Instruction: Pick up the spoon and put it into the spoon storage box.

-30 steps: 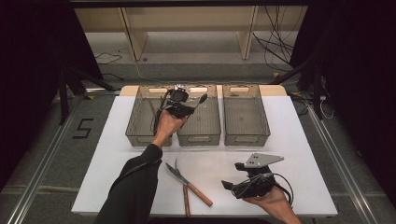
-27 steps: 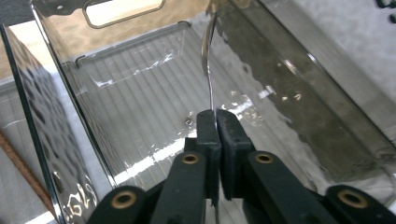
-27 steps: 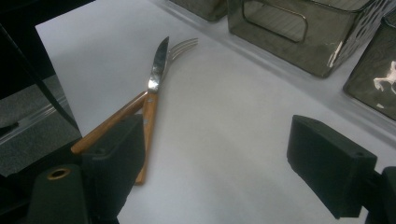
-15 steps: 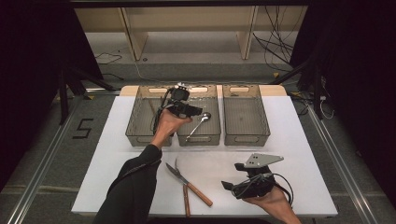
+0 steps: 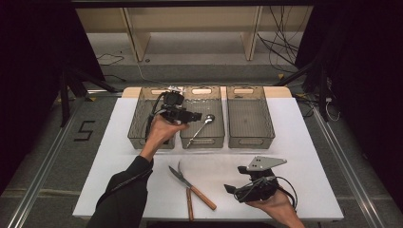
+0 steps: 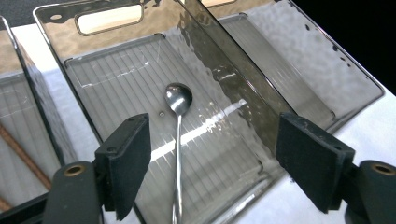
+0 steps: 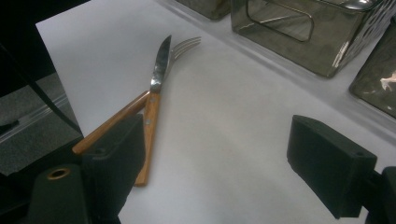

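A metal spoon (image 5: 199,128) (image 6: 177,140) lies in the middle one of three smoky clear bins (image 5: 202,141) (image 6: 116,79), bowl toward the far end. My left gripper (image 5: 196,115) (image 6: 212,158) hovers open just above it, nothing between its jaws. A knife (image 5: 178,175) (image 7: 160,65) and a fork (image 7: 184,46), both with wooden handles, lie crossed on the white table (image 5: 309,156) near its front. My right gripper (image 5: 235,179) (image 7: 229,172) is open low over the table, to the right of them, pointing their way.
The left bin (image 5: 138,128) holds a brown wooden handle (image 6: 18,154). The right bin (image 5: 249,137) looks bare inside. The person's left forearm (image 5: 142,161) reaches across the table's middle. Cables trail from the right gripper.
A second ago the left gripper held the spoon above the middle bin. It has let go, and the spoon now rests in the bin. The right gripper has stayed put.
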`<state>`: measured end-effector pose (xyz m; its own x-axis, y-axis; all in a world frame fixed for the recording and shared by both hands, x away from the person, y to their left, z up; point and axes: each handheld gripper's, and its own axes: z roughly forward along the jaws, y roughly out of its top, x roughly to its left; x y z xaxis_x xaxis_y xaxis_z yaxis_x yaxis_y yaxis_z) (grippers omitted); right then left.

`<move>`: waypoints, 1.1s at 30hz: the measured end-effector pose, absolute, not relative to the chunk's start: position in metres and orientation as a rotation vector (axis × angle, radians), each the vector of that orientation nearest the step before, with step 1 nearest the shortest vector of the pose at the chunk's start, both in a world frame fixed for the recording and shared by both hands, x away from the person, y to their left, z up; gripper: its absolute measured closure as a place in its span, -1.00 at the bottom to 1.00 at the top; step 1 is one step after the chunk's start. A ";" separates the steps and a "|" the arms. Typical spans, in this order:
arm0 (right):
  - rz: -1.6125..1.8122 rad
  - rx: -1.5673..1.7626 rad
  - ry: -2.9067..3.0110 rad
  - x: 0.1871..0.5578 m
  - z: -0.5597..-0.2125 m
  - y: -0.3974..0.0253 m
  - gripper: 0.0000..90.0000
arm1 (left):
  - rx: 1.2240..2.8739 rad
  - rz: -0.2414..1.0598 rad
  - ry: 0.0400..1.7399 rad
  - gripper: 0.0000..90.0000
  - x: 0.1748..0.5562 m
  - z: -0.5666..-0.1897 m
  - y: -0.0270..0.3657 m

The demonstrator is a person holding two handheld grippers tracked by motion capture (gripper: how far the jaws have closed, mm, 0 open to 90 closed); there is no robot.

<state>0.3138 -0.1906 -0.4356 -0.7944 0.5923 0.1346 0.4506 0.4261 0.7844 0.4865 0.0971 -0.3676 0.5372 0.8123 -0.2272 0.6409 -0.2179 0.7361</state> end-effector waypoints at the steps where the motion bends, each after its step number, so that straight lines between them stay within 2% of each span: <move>1: 1.305 0.925 2.514 0.314 -0.436 -0.190 -0.55 | 1.937 0.262 1.181 -0.42 0.483 -0.367 0.099; 9: 1.303 0.926 2.512 0.313 -0.434 -0.190 -0.55 | 1.927 0.280 1.152 -0.48 0.459 -0.365 0.115; 17: 1.303 0.929 2.513 0.313 -0.435 -0.187 -0.55 | 1.850 0.298 1.129 -0.50 0.428 -0.366 0.139; 33: 1.293 0.925 2.530 0.313 -0.438 -0.178 -0.54 | 1.826 0.302 1.107 -0.55 0.383 -0.398 0.172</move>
